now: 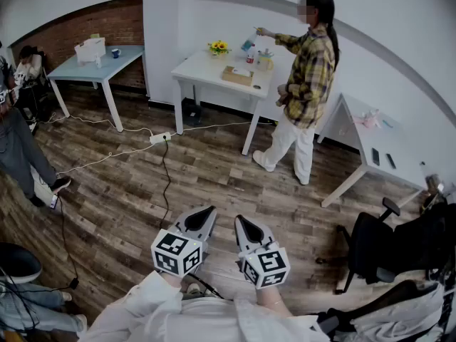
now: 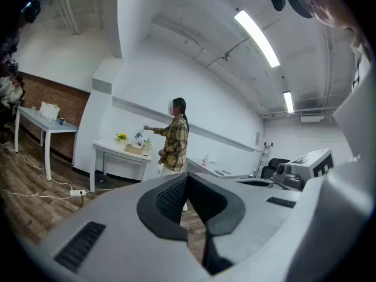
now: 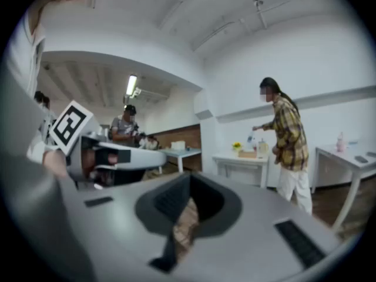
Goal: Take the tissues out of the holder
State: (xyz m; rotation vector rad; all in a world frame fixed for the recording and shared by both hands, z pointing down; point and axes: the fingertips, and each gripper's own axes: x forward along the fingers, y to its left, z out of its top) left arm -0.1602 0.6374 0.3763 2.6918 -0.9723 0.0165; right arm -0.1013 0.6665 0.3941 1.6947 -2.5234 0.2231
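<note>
The left hand-held gripper (image 1: 206, 211) and right hand-held gripper (image 1: 243, 224), each pressed together on nothing, hover side by side, well apart from the white worktop (image 1: 203, 68) where a person in plaid (image 1: 311, 70) stands.

I see 1 white table (image 1: 201, 66) by the wall. Yellow flowers (image 1: 219, 47) sit on it. 1 person in a checked shirt (image 1: 311, 70) stands just right of it. 1 blue table (image 1: 96, 66) stands left of it. A power strip (image 1: 160, 138) lies on the floor before it.

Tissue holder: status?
Left gripper, right gripper shut, empty, near body. Tissue holder on far white table. Person standing there; power strip, cables on floor between.
</note>
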